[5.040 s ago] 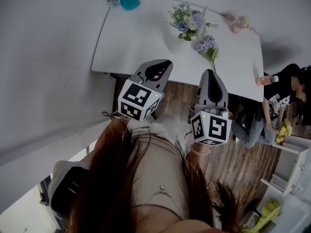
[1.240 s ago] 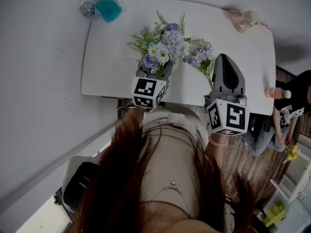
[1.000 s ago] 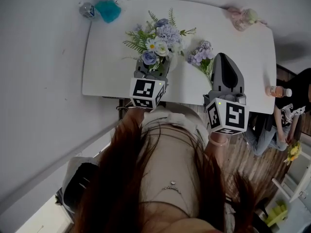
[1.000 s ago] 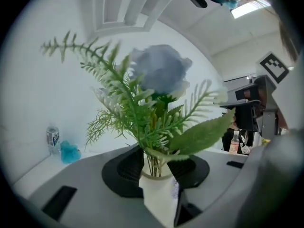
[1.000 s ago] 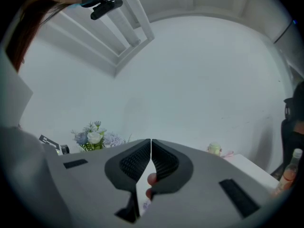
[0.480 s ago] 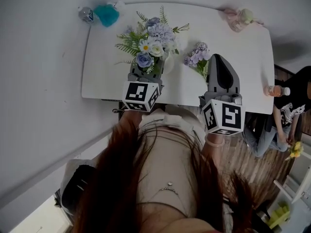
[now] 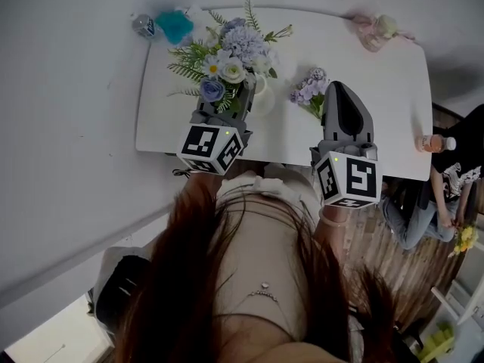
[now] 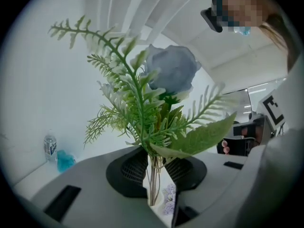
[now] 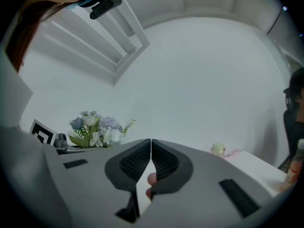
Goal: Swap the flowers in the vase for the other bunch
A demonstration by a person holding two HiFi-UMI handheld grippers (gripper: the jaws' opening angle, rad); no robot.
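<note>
Bouquet: blue, white, lilac blooms, green fern. Table white. Spare bunch lilac.

Grey left gripper and right gripper bear black-and-white marker cubes.

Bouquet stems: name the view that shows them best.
The left gripper view: the stems stand close up, pinched between the jaws, which have just closed further. The head view shows only the blooms; the right gripper view shows a small, distant bouquet.
</note>
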